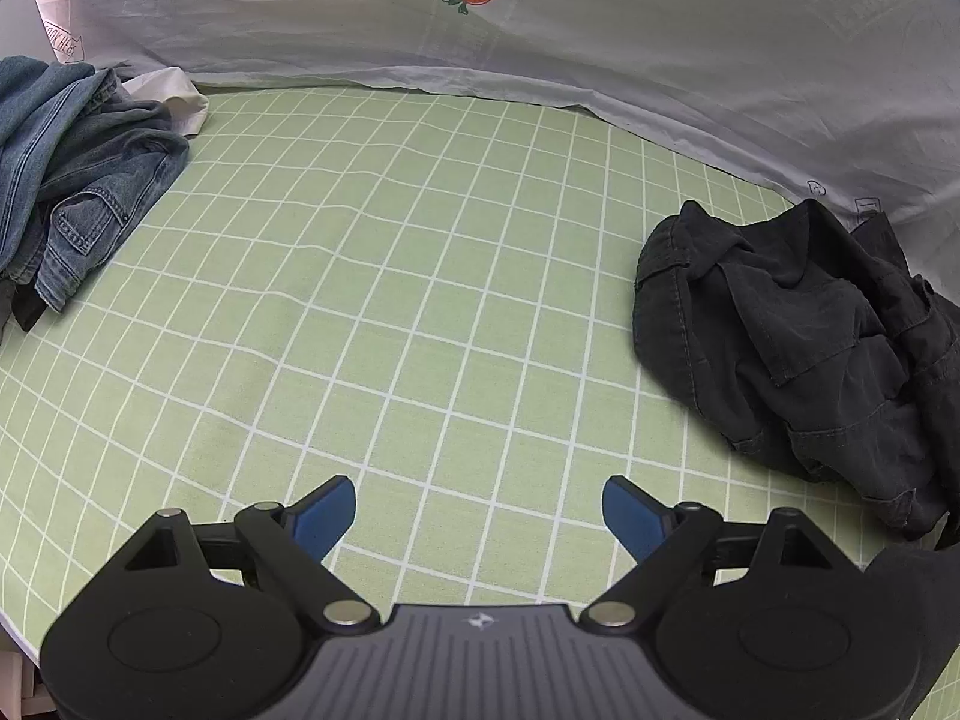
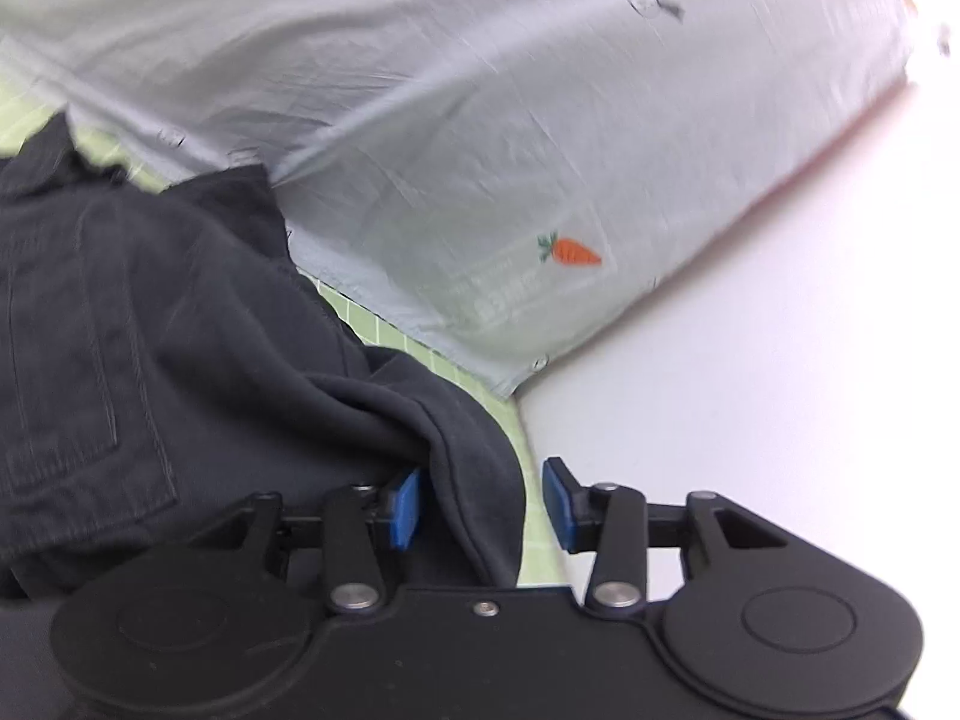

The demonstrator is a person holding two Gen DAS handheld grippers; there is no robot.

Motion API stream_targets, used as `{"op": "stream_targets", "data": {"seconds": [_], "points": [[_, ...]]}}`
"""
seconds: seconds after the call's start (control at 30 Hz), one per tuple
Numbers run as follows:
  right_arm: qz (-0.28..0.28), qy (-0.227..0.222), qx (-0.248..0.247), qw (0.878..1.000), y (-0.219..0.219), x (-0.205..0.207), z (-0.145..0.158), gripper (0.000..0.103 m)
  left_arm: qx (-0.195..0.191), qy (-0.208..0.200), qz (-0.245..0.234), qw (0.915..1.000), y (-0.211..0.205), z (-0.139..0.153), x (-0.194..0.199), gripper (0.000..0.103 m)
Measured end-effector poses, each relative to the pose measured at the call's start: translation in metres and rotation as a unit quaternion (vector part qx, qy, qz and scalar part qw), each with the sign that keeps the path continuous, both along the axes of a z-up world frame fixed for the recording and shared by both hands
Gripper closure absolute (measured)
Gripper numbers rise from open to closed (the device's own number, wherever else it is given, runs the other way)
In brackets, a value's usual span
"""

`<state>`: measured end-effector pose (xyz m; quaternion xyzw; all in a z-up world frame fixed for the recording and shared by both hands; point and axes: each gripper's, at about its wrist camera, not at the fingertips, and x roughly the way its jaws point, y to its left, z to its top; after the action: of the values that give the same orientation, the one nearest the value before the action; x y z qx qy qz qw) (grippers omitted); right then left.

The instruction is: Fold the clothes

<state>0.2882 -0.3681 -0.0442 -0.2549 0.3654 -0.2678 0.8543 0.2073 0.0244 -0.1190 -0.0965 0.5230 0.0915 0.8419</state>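
Observation:
A crumpled black garment (image 1: 798, 336) lies on the right of the green checked bedsheet (image 1: 390, 276). My left gripper (image 1: 477, 516) is open and empty, hovering over the bare sheet, well left of the garment. In the right wrist view the same black garment (image 2: 180, 324) fills the left side. My right gripper (image 2: 480, 504) is open, and a fold of the garment's edge lies between its blue pads (image 2: 405, 507); the jaws stand apart and do not pinch it. A pile of blue denim clothes (image 1: 72, 174) lies at the far left.
A pale grey quilt with carrot prints (image 1: 540, 30) runs along the back of the bed; it also shows in the right wrist view (image 2: 480, 150). A white cloth (image 1: 174, 99) peeks out behind the denim. A white surface (image 2: 780, 330) borders the bed on the right.

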Motion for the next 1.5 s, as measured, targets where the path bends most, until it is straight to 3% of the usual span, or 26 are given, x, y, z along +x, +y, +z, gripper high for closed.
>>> {"op": "stream_targets", "data": {"seconds": [0.03,0.13,0.27,0.3,0.4,0.53,0.6,0.7,0.87,0.97,1.07,1.13,1.17,1.27,1.33,1.43,1.5], "points": [[-0.016,-0.014,0.03,0.999,-0.003,0.003,0.006,0.058,-0.001,0.002,-0.002,1.0,-0.001,-0.001,0.005,0.017],[-0.031,-0.041,0.048,0.998,0.004,0.008,0.014,0.048,-0.009,0.007,-0.005,0.9999,-0.005,-0.003,0.017,0.021],[-0.029,-0.074,0.045,0.996,0.027,0.011,0.015,0.016,-0.028,0.017,-0.018,0.9993,-0.014,-0.009,0.046,0.028],[-0.03,-0.079,0.044,0.995,0.032,0.013,0.015,0.014,-0.031,0.017,-0.023,0.9991,-0.017,-0.01,0.053,0.029],[-0.034,-0.077,0.042,0.996,0.037,0.022,0.01,0.014,-0.029,0.015,-0.047,0.9984,-0.029,-0.014,0.077,0.029],[-0.001,-0.092,0.101,0.991,0.042,0.022,0.017,0.014,-0.027,0.015,-0.079,0.9964,-0.047,-0.021,0.113,0.029],[0.021,-0.082,0.121,0.989,0.055,0.022,0.016,0.014,-0.025,0.02,-0.086,0.9958,-0.054,-0.028,0.132,0.029],[0.01,-0.054,0.141,0.988,0.074,0.026,0.0,0.014,-0.021,0.026,-0.093,0.9951,-0.062,-0.039,0.156,0.029],[0.008,-0.025,0.213,0.977,0.093,0.019,-0.026,0.014,-0.015,0.033,-0.107,0.9936,-0.071,-0.056,0.185,0.029],[0.024,-0.017,0.2,0.979,0.102,0.019,-0.032,0.011,-0.016,0.035,-0.12,0.992,-0.075,-0.065,0.198,0.031],[0.033,-0.007,0.213,0.976,0.105,0.018,-0.035,0.009,-0.025,0.041,-0.125,0.991,-0.076,-0.074,0.21,0.041],[0.036,0.009,0.193,0.981,0.108,0.019,-0.042,0.008,-0.038,0.032,-0.115,0.9922,-0.072,-0.077,0.212,0.042],[0.036,0.02,0.17,0.985,0.111,0.021,-0.048,0.009,-0.044,0.031,-0.111,0.9923,-0.071,-0.079,0.213,0.048],[0.032,0.036,0.13,0.99,0.11,0.026,-0.062,0.027,-0.077,0.023,-0.104,0.9913,-0.067,-0.082,0.212,0.07],[0.028,0.026,0.16,0.986,0.1,0.031,-0.061,0.036,-0.089,0.014,-0.093,0.9916,-0.065,-0.082,0.209,0.087],[0.023,0.008,0.184,0.983,0.09,0.041,-0.05,0.057,-0.085,-0.004,-0.071,0.9938,-0.061,-0.079,0.208,0.089],[0.024,-0.009,0.193,0.981,0.085,0.049,-0.041,0.08,-0.084,-0.02,-0.055,0.9948,-0.052,-0.072,0.212,0.09]]}}
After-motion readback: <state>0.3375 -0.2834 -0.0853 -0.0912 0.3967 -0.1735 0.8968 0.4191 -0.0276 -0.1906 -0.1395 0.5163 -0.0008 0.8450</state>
